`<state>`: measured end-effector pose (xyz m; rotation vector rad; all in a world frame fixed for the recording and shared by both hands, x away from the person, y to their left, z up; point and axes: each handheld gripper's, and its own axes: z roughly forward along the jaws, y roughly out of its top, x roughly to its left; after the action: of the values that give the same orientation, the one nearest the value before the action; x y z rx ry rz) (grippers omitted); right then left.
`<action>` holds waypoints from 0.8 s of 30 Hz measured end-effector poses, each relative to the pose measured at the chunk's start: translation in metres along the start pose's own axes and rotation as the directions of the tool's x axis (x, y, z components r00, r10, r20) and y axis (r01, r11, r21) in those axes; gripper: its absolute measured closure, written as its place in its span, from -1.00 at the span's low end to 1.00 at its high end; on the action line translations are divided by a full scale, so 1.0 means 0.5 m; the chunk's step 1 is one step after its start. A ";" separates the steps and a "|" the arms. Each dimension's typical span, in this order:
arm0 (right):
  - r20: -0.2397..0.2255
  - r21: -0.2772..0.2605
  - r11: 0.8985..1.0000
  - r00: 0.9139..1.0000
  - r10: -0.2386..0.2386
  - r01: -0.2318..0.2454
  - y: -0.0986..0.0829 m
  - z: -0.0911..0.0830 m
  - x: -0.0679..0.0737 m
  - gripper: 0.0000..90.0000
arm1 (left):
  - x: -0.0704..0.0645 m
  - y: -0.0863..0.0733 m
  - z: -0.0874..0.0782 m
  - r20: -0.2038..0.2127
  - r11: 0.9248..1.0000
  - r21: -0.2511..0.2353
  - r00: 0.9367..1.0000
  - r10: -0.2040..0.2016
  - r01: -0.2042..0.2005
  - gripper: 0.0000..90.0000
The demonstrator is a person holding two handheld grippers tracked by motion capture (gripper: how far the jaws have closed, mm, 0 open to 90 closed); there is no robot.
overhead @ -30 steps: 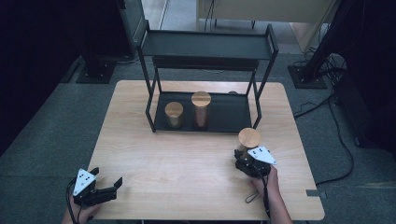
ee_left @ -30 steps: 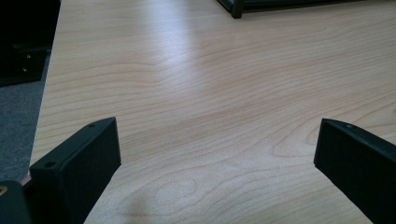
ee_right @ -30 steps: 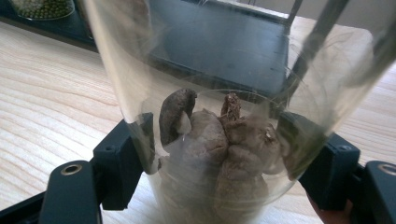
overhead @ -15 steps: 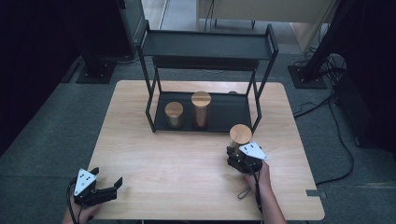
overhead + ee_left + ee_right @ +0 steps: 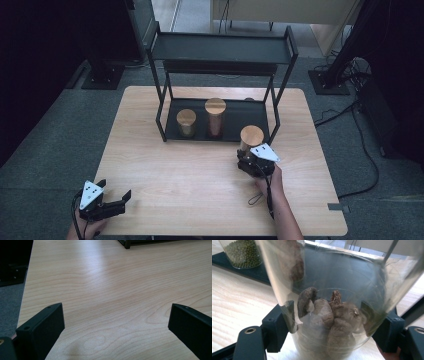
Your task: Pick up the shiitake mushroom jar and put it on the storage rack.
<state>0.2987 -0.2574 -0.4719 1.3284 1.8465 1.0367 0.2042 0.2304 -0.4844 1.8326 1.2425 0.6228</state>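
Observation:
A clear glass jar (image 5: 251,136) with a round wooden lid stands just in front of the black rack's right leg. My right gripper (image 5: 250,159) is shut on its lower part. In the right gripper view the jar (image 5: 327,290) holds brown wrinkled lumps, and both jaws press its sides around my right gripper (image 5: 332,322). At the table's front left corner, my left gripper (image 5: 117,190) is open over bare wood. Nothing sits between the jaws of my left gripper (image 5: 116,315).
A black two-tier metal rack (image 5: 220,50) stands at the back of the wooden table (image 5: 165,170). Its lower shelf holds a short jar (image 5: 186,121) of green beans (image 5: 243,253) and a taller jar (image 5: 215,116). A cable loop (image 5: 256,200) lies by the right hand.
My right gripper has carried the jar to the left and a little toward the rack. The left gripper has stayed in place.

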 end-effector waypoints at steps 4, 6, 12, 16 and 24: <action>-0.005 -0.004 1.000 1.000 -0.007 0.007 0.015 0.012 0.006 -0.44 | 0.001 0.000 0.000 0.004 1.000 0.000 1.000 -0.002 0.002 -0.99; -0.006 -0.006 1.000 1.000 -0.007 0.007 0.022 0.016 0.007 -0.44 | 0.001 0.000 0.000 0.005 1.000 0.000 1.000 -0.003 0.003 -0.99; -0.003 -0.009 1.000 1.000 -0.007 0.006 0.044 0.032 0.005 -0.44 | 0.001 0.000 0.000 0.006 1.000 0.000 1.000 -0.002 0.002 -0.99; -0.001 -0.014 1.000 1.000 -0.005 0.005 0.060 0.040 0.001 -0.44 | 0.001 0.000 0.000 0.008 1.000 0.001 1.000 -0.004 0.004 -0.99; 0.007 -0.018 1.000 1.000 -0.003 0.004 0.084 0.058 -0.009 -0.43 | 0.001 0.000 0.000 0.007 1.000 -0.001 1.000 -0.004 0.004 -0.99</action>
<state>0.3435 -0.2470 -0.4492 1.3161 1.8297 1.0436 0.2043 0.2309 -0.4844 1.8299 1.2410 0.6144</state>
